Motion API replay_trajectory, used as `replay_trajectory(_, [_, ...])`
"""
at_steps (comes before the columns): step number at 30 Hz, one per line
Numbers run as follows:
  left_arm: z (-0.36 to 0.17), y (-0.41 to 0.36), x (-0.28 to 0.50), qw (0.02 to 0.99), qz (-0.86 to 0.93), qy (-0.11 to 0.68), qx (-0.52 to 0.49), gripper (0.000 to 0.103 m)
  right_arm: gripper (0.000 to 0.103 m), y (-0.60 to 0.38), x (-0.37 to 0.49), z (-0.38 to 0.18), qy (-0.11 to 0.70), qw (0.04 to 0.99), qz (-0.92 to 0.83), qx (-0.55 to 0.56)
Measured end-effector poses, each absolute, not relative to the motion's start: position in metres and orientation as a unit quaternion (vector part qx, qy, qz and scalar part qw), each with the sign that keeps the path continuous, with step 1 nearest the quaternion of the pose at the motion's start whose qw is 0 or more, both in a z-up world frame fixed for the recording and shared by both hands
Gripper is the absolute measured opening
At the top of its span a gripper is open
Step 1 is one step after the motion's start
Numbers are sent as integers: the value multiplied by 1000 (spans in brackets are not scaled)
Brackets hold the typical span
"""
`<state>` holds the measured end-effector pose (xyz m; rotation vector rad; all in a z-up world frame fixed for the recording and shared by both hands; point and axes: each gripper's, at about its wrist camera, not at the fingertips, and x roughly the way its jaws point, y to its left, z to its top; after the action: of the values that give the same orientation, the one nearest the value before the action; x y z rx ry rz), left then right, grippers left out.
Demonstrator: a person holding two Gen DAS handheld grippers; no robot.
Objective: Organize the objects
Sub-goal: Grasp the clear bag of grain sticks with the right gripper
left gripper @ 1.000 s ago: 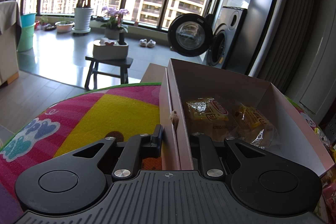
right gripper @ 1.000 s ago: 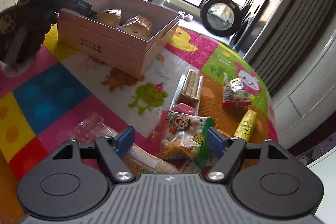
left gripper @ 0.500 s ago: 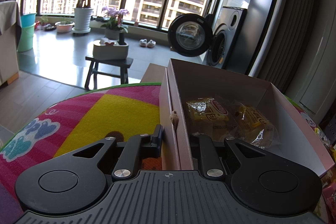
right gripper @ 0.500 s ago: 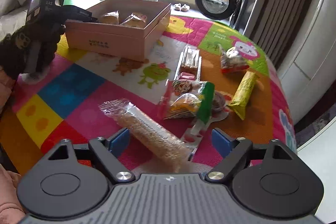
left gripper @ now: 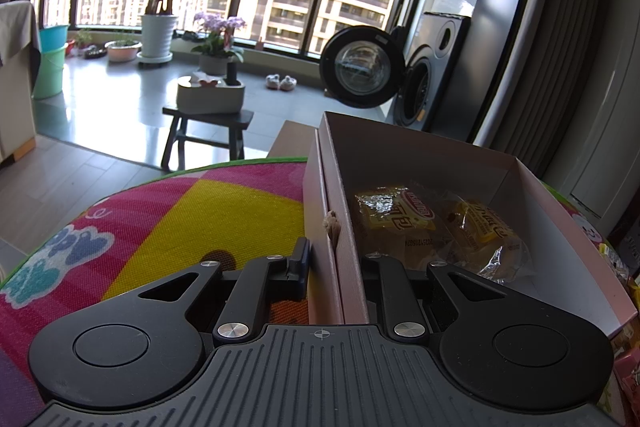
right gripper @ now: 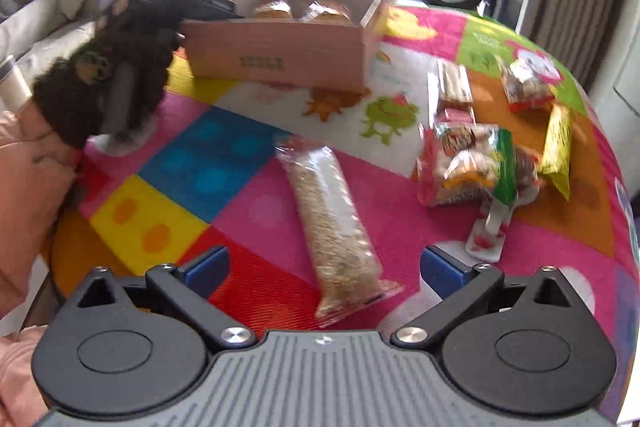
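Only rightward: loose snack packets [right gripper: 468,163]

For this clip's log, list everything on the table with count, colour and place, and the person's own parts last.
box: 1, pink cardboard, open, far side of the table
bread packs: 2, yellow-brown, inside the box
grain bar: 1, clear wrap, tan filling, on the mat just ahead of the right claw
snack bag: 1, red, white and green, right of the grain bar
yellow pack: 1, right edge, beside the snack bag
cracker pack: 1, clear, behind the snack bag
red-white pack: 1, far right
mat: 1, multicoloured, covering the table
left claw: black, shut on the box's near wall
right claw: blue pads, open, empty
sleeve: pink, left edge
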<state>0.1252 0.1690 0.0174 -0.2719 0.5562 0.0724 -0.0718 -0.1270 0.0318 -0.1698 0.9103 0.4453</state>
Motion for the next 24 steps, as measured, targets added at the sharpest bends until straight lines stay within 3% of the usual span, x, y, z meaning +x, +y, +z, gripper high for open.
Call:
replay_trajectory(18, [17, 169, 125, 952, 36, 274, -134, 18, 102, -116, -64, 31, 388, 891, 215, -93])
replay_trajectory(24, [17, 169, 125, 952, 35, 274, -134, 18, 74, -105, -50, 31, 407, 883, 218, -82])
